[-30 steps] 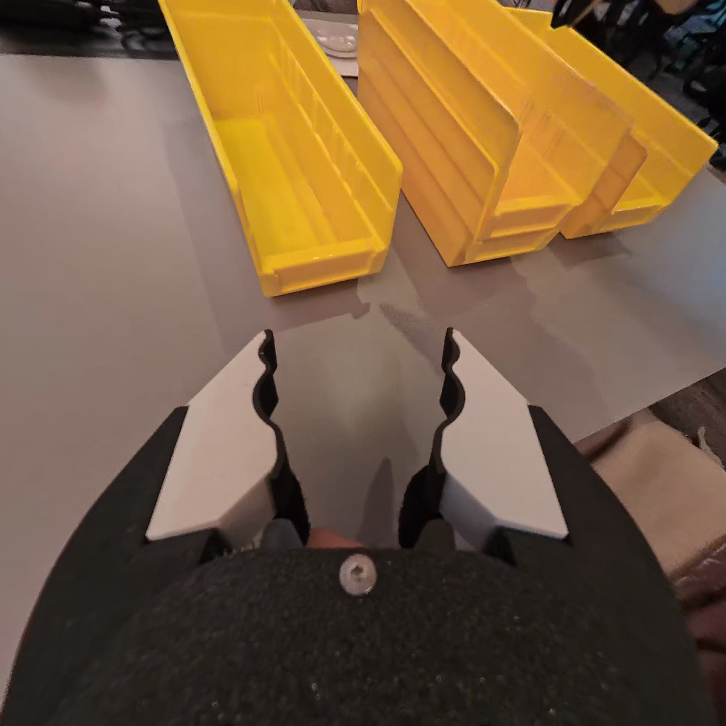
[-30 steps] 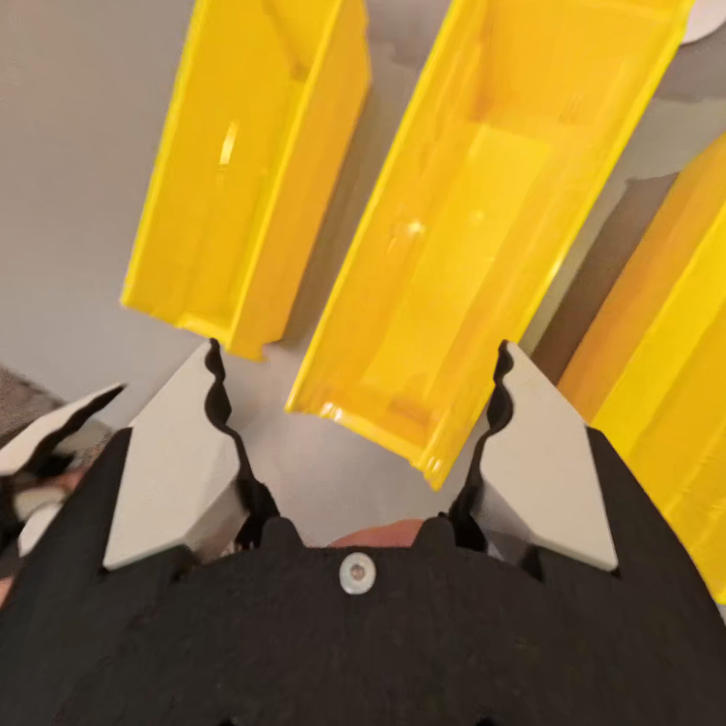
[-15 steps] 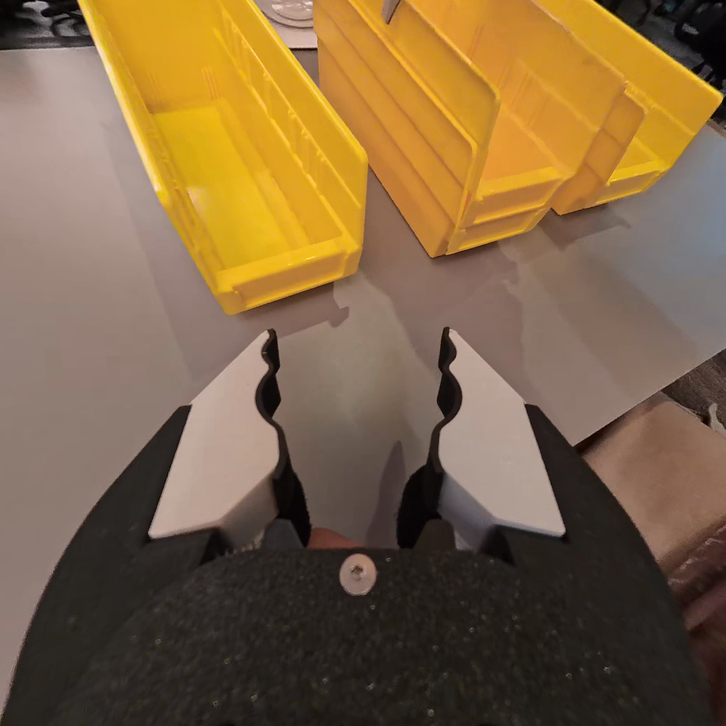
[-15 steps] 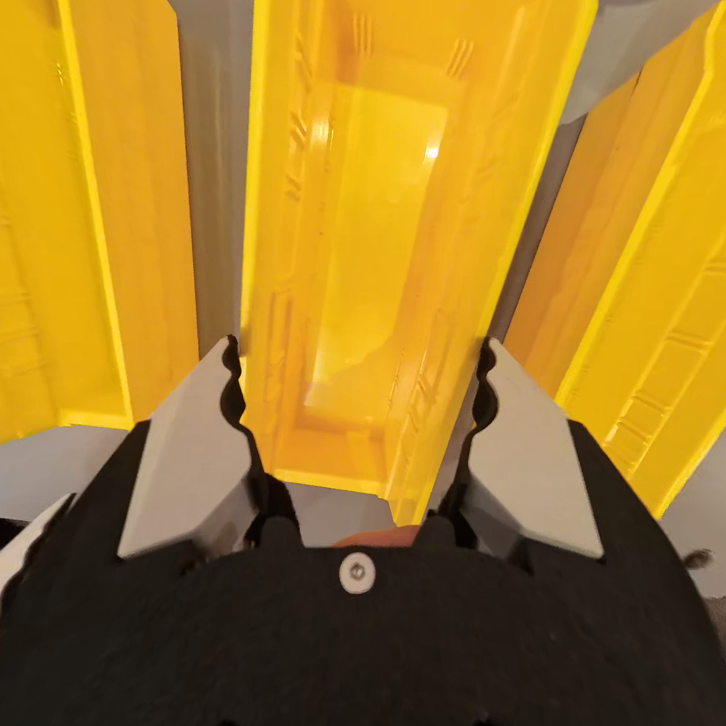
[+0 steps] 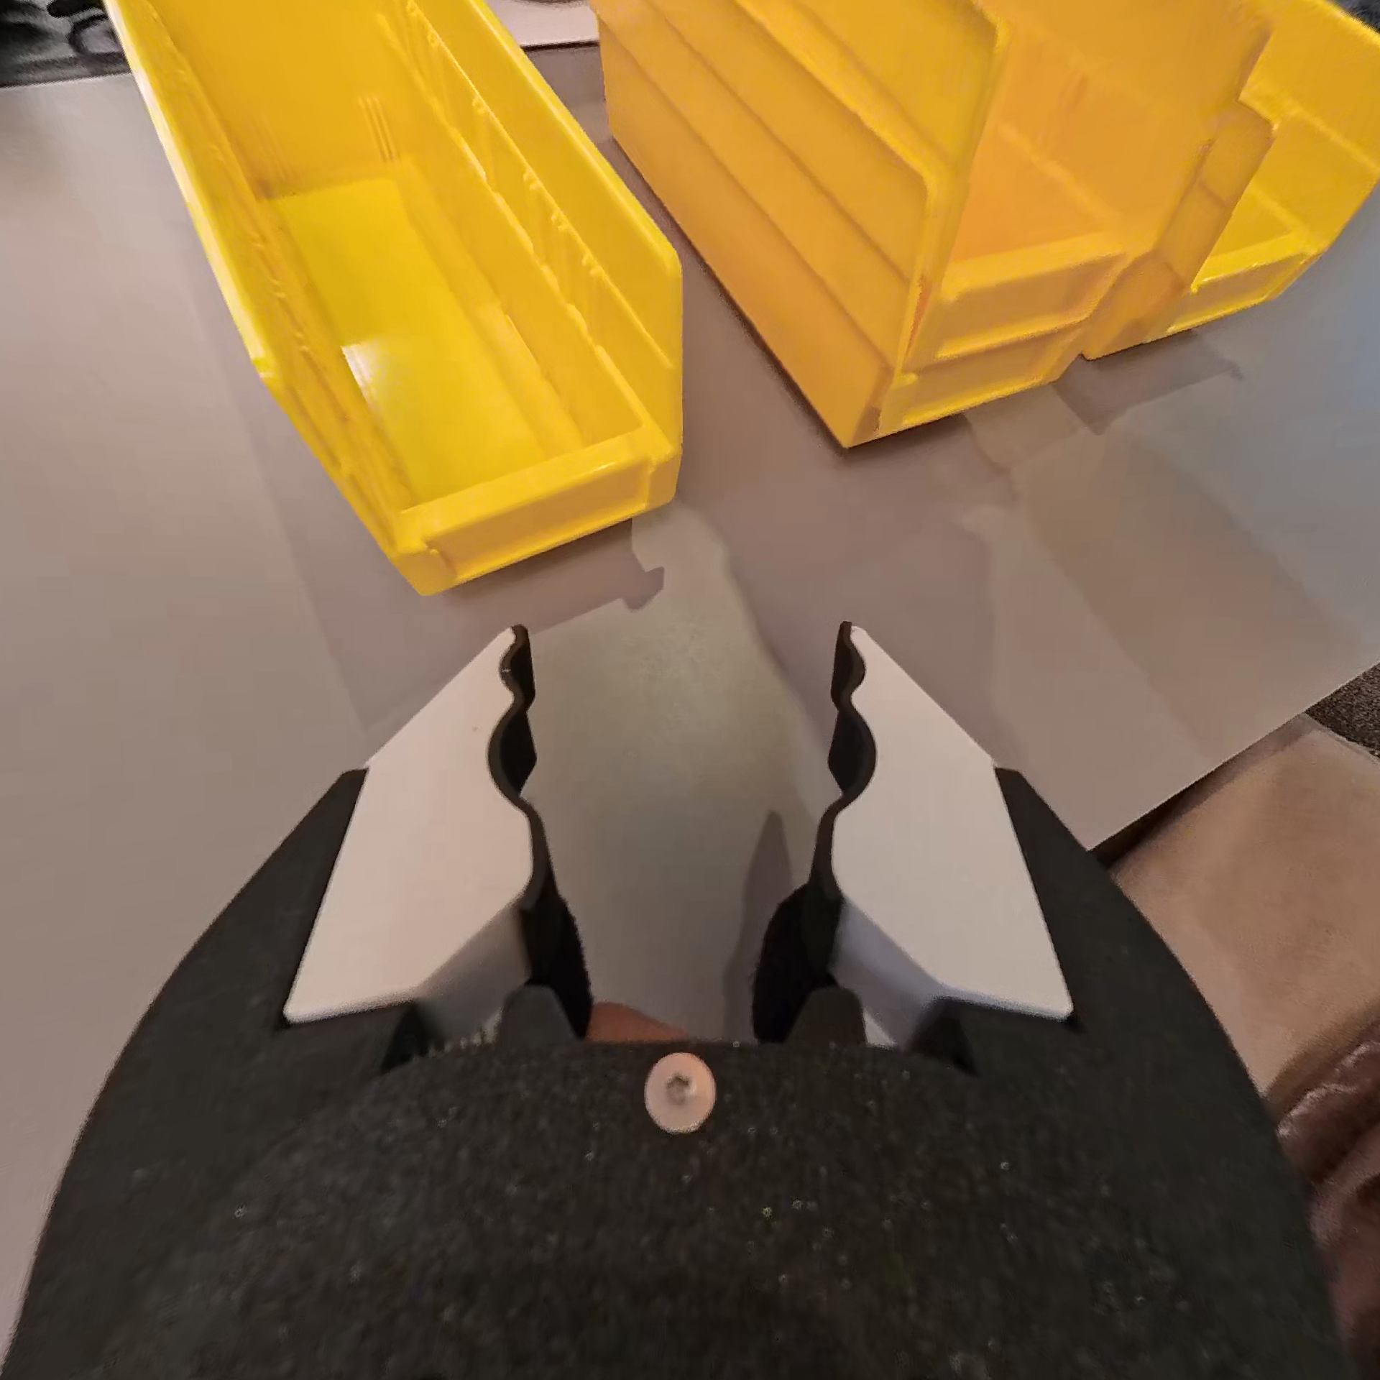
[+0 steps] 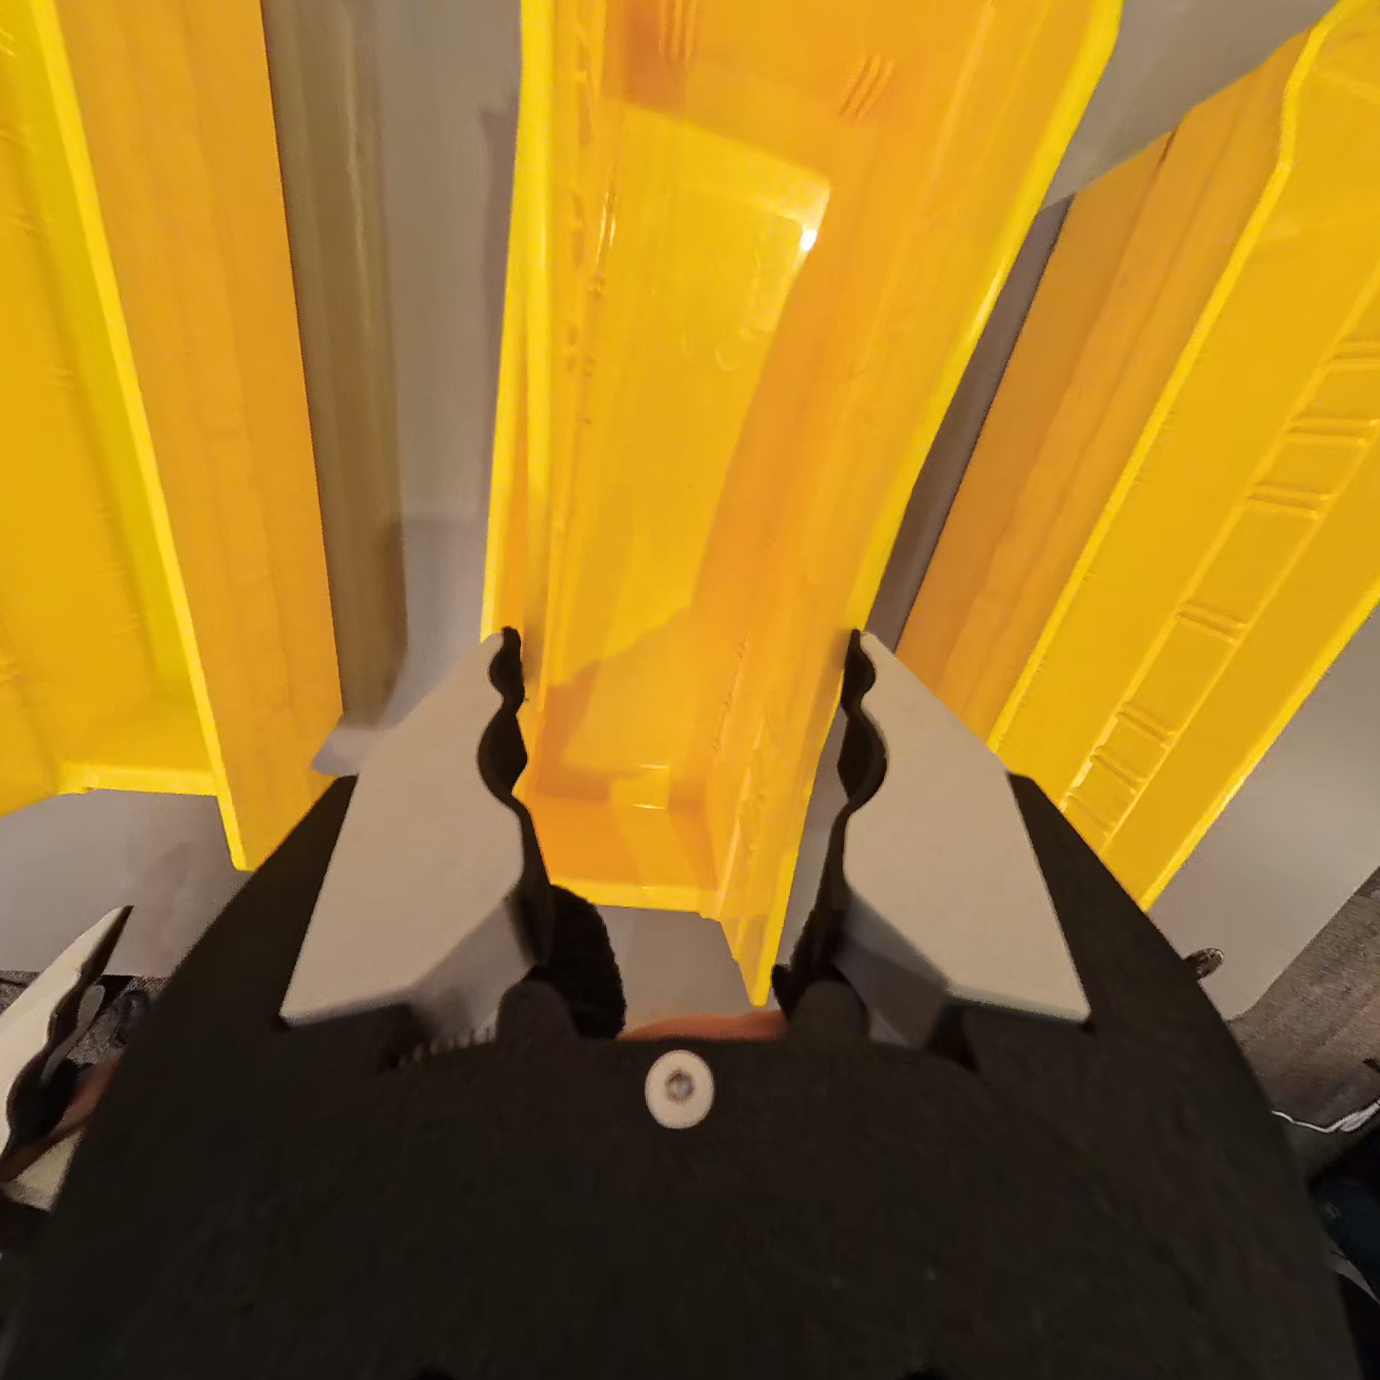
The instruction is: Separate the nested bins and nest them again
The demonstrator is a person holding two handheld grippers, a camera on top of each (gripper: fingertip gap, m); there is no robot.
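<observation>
The right gripper [image 6: 679, 642], jaws spread, straddles the near end of the middle bin [image 6: 672, 418] on the table [image 5: 149, 523]; stiff, light and probably slick, it is best pinched by one side wall.

All three long yellow plastic bins run off the top edge in the right wrist view, so their far ends are unseen. The middle yellow bin [image 6: 672, 448] has its near corners hidden behind the right claw [image 6: 679, 642]. In the left wrist view, the stacked yellow bins [image 5: 933, 224] are cut off at the top and right.
</observation>
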